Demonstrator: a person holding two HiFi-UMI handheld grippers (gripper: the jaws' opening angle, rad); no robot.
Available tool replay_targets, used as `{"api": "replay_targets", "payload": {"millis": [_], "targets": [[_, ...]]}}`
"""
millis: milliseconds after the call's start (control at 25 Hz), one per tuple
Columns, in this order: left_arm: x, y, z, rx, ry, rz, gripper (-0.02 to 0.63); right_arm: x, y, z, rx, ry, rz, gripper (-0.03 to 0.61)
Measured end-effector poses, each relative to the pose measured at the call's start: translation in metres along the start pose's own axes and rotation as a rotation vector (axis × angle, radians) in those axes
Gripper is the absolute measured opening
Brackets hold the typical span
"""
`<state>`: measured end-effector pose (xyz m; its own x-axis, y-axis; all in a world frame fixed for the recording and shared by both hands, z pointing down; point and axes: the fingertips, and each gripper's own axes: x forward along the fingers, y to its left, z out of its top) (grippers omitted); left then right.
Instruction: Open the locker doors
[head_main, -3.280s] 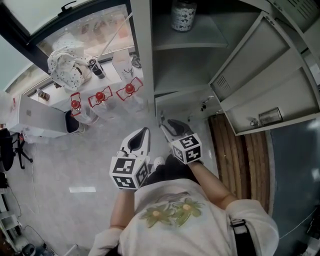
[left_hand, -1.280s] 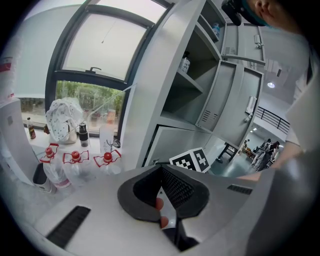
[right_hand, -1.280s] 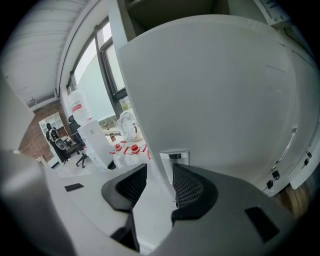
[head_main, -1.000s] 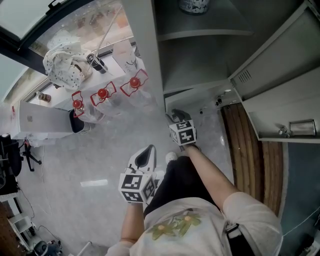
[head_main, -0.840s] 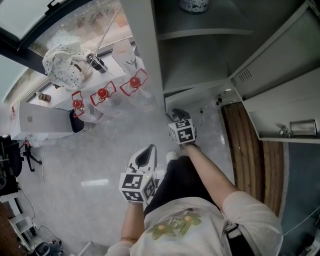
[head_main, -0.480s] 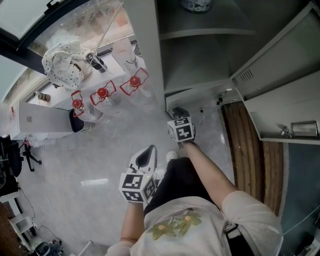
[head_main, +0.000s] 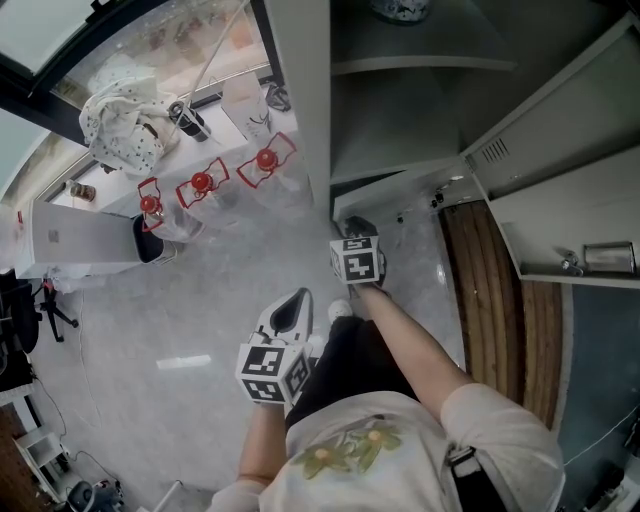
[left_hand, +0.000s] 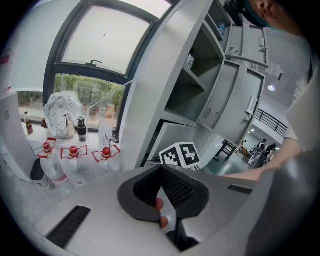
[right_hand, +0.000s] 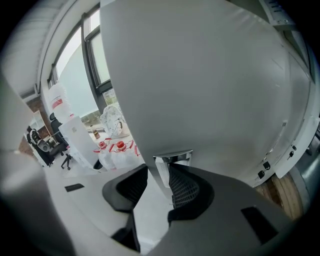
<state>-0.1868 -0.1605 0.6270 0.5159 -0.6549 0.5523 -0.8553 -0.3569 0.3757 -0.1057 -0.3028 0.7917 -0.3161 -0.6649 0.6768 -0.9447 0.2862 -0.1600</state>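
- Bright daylight comes from the window (left_hand: 100, 45) at far left.
- Both gripper views bulge, with black corners.
- The near locker door (right_hand: 200, 75) looks pale, soft and washed out.

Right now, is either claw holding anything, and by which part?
Nothing yet. The right claw, jaws just closing, straddles the locker door's metal handle without clamping; left claw shut, empty.

Between the jaws of my right claw (right_hand: 159, 171), which have just been closing, the handle (right_hand: 173, 156) is bright polished metal. I read the locker door (right_hand: 200, 75) above it as smooth, matt grey painted metal. Left of the claw are clear plastic bottles (head_main: 203, 203) on a glossy, stone-look floor (head_main: 200, 310).
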Motion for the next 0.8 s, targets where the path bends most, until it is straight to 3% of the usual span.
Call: {"api": "replay_targets", "payload": {"millis": [800], "targets": [[0.009, -0.034, -0.008, -0.009, -0.009, 0.002, 0.029, -0.023, -0.001, -0.021, -0.071, 0.008, 0.083, 0.146]]}}
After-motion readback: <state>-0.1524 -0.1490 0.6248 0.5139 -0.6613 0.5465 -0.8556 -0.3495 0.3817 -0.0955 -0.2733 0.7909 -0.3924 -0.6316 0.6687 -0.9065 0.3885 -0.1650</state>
